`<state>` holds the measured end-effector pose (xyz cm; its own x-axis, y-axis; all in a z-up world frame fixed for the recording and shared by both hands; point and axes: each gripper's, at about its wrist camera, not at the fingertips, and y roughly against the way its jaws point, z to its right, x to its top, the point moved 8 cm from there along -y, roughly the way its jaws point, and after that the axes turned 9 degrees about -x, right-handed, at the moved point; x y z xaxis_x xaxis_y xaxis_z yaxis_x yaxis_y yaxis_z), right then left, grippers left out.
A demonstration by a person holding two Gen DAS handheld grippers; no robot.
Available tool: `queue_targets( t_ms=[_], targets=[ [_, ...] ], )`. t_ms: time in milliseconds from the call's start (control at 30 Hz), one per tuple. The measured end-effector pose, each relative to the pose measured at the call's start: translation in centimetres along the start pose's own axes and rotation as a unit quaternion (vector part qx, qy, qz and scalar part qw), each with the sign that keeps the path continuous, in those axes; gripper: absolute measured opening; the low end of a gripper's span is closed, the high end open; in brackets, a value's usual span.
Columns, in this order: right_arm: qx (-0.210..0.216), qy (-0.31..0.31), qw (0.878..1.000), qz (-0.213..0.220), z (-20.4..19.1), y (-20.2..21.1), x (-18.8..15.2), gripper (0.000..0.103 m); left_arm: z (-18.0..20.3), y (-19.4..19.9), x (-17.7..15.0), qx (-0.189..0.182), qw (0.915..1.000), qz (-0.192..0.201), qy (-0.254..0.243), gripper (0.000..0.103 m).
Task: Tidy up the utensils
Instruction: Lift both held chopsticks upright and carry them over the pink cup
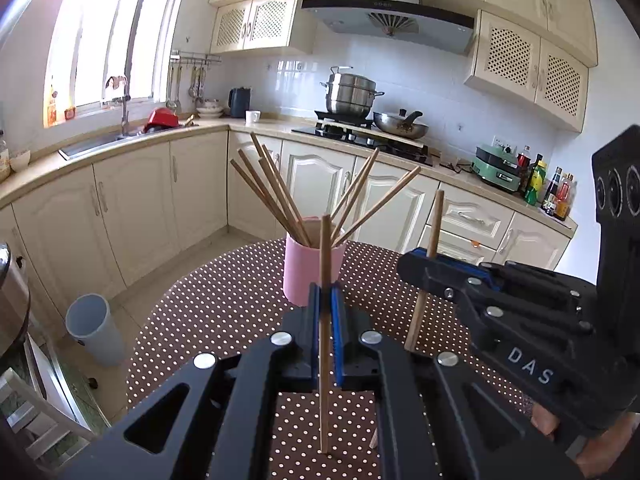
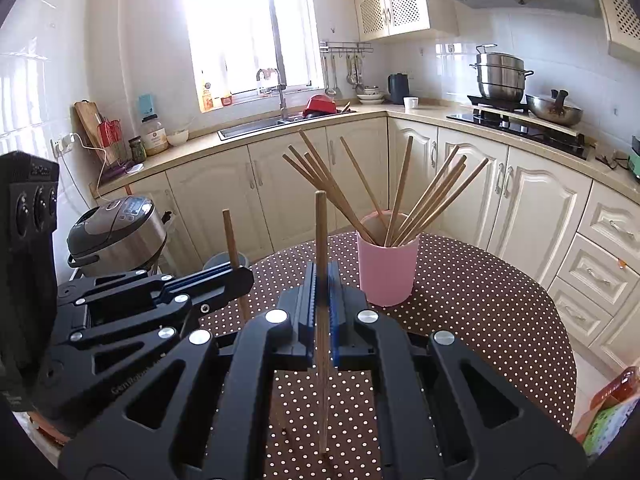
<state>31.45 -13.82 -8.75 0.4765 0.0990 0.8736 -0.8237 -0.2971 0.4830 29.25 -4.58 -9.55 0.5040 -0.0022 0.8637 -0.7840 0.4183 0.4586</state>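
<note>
A pink cup holding several wooden chopsticks stands on the round brown polka-dot table; it also shows in the right wrist view. My left gripper is shut on one upright chopstick, just in front of the cup. My right gripper is shut on another upright chopstick, left of the cup. Each gripper shows in the other's view: the right one with its chopstick, the left one with its chopstick.
A grey bin stands on the floor left of the table. A rice cooker sits at the left. Cream cabinets and a counter with sink and stove run behind. A colourful box lies at the right.
</note>
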Motion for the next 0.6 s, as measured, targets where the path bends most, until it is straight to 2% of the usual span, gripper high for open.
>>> queue_targets(
  t_ms=[367, 600],
  targets=[
    [0.003, 0.001, 1.000, 0.013, 0.1, 0.1, 0.6, 0.006, 1.1, 0.6, 1.3, 0.001, 0.9996, 0.024, -0.018, 0.006],
    [0.004, 0.001, 1.000, 0.030, 0.5, 0.4, 2.1, 0.006, 1.2, 0.5, 3.6, 0.002, 0.9988, 0.043, -0.022, 0.006]
  ],
)
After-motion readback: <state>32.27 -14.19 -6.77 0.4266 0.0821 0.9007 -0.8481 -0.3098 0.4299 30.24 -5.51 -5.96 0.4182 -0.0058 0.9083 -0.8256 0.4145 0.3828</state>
